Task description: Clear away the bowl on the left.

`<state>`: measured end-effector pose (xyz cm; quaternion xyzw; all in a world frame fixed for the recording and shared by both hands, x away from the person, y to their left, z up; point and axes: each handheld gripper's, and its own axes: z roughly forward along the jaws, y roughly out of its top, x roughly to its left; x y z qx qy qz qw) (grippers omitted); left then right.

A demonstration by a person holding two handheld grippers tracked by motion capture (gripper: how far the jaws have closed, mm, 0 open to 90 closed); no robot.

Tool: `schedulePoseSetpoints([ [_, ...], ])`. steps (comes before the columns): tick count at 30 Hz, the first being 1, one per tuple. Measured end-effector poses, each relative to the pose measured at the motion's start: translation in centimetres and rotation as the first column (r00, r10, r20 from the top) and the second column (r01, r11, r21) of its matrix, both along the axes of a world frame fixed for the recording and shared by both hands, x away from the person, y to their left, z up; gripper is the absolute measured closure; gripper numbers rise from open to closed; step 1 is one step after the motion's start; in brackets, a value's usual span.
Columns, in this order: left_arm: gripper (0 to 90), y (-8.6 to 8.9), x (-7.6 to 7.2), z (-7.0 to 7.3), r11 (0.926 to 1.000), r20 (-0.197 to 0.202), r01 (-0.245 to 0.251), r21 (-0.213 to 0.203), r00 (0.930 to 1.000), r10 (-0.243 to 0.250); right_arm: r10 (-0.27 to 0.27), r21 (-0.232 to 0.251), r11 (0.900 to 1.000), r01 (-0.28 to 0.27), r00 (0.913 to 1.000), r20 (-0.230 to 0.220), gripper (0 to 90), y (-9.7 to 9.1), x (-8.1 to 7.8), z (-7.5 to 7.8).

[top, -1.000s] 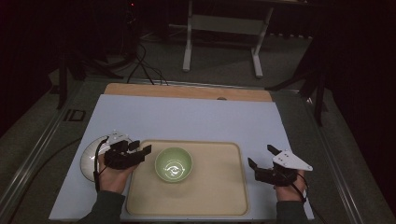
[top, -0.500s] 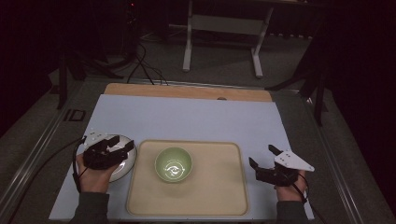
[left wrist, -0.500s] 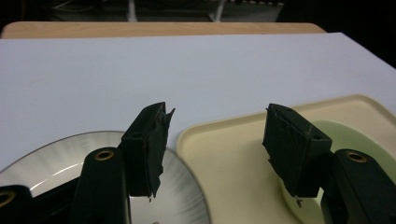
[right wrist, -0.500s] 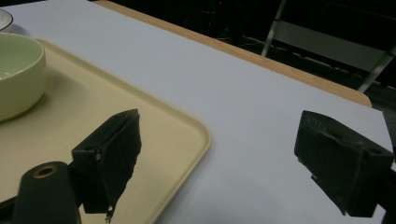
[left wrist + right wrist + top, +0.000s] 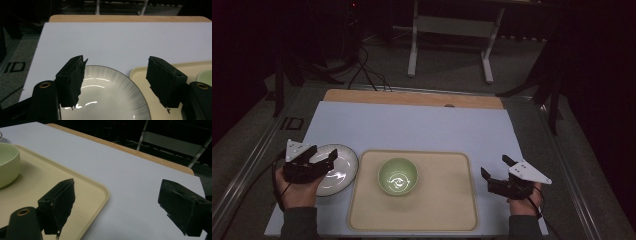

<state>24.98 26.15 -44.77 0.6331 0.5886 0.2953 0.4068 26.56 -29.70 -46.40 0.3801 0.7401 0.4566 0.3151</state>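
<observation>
Left gripper [image 5: 323, 157] — jaws just opening, empty — hovers over the plate [image 5: 343, 170].

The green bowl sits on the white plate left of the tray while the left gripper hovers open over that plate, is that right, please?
Not quite. The green bowl sits on the beige tray, not on the white plate, as the high view shows. The rest holds: the plate lies left of the tray, and the left gripper hovers over it with its jaws open, having just been opening, nothing gripped between them.
</observation>
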Motion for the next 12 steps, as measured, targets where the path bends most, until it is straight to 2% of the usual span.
schedulePoseSetpoints([
  [1,28.6,0.0,0.0,0.0,1.0,0.0,0.0,0.0,1.0,0.0,0.0,0.0,1.0,0.0,1.0,0.0,13.6,0.0,0.0,0.0],
  [2,27.2,0.17,-0.01,-0.05,0.9997,0.003,-0.02,0.011,0.9998,0.02,-0.009,0.004,1.0,0.009,1.0,-0.001,13.5,-0.05,0.02,-0.01],
  [5,24.0,0.36,-0.02,-0.22,0.9994,0.008,-0.033,0.004,0.9994,0.033,-0.022,0.007,0.9997,0.022,0.9998,0.003,13.0,-0.16,0.01,0.01],
  [12,20.5,0.6,0.16,-0.66,0.999,-0.004,-0.045,0.005,0.999,0.045,-0.044,0.012,0.9989,0.044,0.999,-0.002,12.8,-0.34,0.05,-0.06],
])
